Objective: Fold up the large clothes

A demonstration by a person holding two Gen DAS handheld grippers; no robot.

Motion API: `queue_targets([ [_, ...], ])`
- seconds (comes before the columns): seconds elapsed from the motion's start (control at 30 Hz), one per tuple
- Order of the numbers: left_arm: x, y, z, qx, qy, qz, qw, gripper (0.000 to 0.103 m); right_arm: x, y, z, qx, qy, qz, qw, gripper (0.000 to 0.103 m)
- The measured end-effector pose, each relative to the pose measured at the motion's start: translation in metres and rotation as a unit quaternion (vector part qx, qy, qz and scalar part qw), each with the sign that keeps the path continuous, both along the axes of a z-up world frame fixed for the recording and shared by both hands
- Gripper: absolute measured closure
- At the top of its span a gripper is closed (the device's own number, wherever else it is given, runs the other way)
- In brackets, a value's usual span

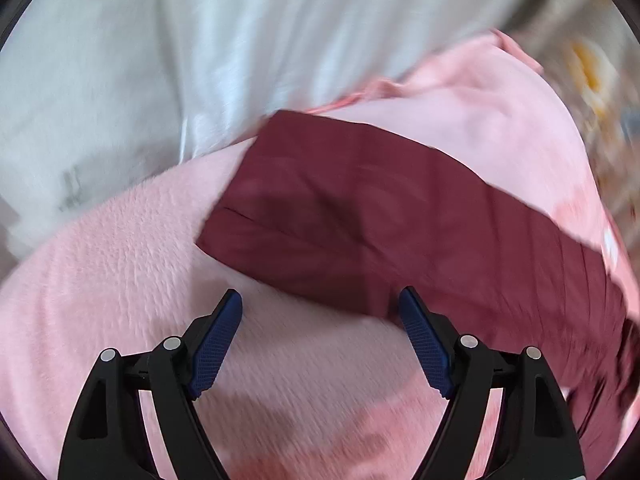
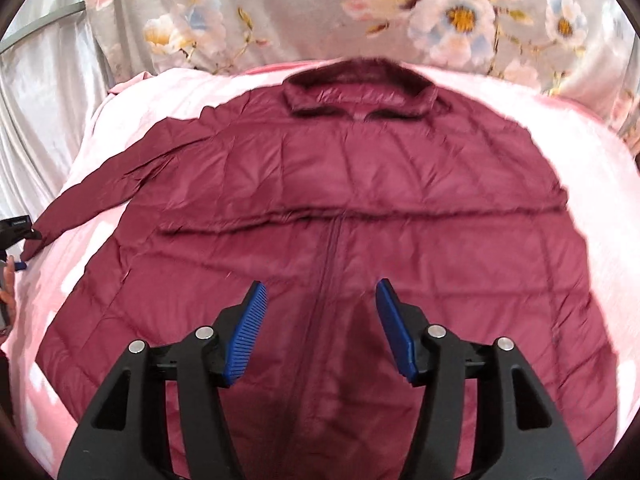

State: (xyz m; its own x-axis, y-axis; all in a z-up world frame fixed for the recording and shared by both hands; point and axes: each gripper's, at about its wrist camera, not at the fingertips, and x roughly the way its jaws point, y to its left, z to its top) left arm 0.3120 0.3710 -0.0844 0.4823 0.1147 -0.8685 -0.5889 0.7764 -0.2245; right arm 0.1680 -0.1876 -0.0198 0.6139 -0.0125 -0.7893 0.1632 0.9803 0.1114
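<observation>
A maroon quilted jacket (image 2: pixel 360 200) lies flat on a pink fluffy blanket (image 2: pixel 120 92), collar (image 2: pixel 360 88) at the far end and zip running down the middle. Its left sleeve (image 2: pixel 120 172) stretches out to the left. My right gripper (image 2: pixel 321 283) hovers open over the jacket's lower middle, with nothing between its blue pads. In the blurred left wrist view, the sleeve (image 1: pixel 380 208) lies across the blanket (image 1: pixel 120 280), cuff end nearest. My left gripper (image 1: pixel 320 294) stands open just short of the sleeve, holding nothing. It also shows by the cuff at the right wrist view's left edge.
Grey floral bedding (image 2: pixel 280 12) lies beyond the collar. A silvery white satin sheet (image 1: pixel 120 60) borders the blanket on the left, also seen as sheet (image 2: pixel 40 100). A person's hand (image 2: pixel 6 288) shows at the left edge by the cuff.
</observation>
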Motion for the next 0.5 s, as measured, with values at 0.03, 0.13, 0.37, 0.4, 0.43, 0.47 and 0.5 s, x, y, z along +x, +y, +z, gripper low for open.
queue_targets([
  [0.03,0.000,0.005,-0.002,-0.012,-0.003,0.008,0.9999,0.026,0.001,0.001,-0.001,-0.002,0.002,-0.002,1.000,0.048],
  [0.13,0.010,-0.001,0.004,0.006,-0.005,0.005,1.0000,0.057,0.002,0.002,-0.004,-0.004,0.008,-0.006,1.000,0.048],
  [0.37,0.034,-0.094,0.071,0.083,-0.066,-0.092,0.9901,0.101,-0.005,-0.008,0.001,-0.002,0.003,-0.026,1.000,0.048],
  [0.4,0.033,-0.110,0.085,0.089,-0.082,-0.108,0.9868,0.102,-0.006,-0.010,0.002,-0.004,0.001,-0.028,1.000,0.048],
  [0.43,0.031,-0.127,0.101,0.092,-0.102,-0.126,0.9825,0.102,-0.007,-0.012,0.004,-0.009,0.001,-0.032,0.999,0.048],
  [0.47,0.027,-0.155,0.122,0.093,-0.127,-0.154,0.9754,0.102,-0.008,-0.014,0.005,-0.012,-0.001,-0.035,0.999,0.048],
  [0.5,0.025,-0.175,0.136,0.094,-0.143,-0.173,0.9699,0.102,-0.010,-0.017,0.007,-0.014,-0.004,-0.039,0.999,0.048],
])
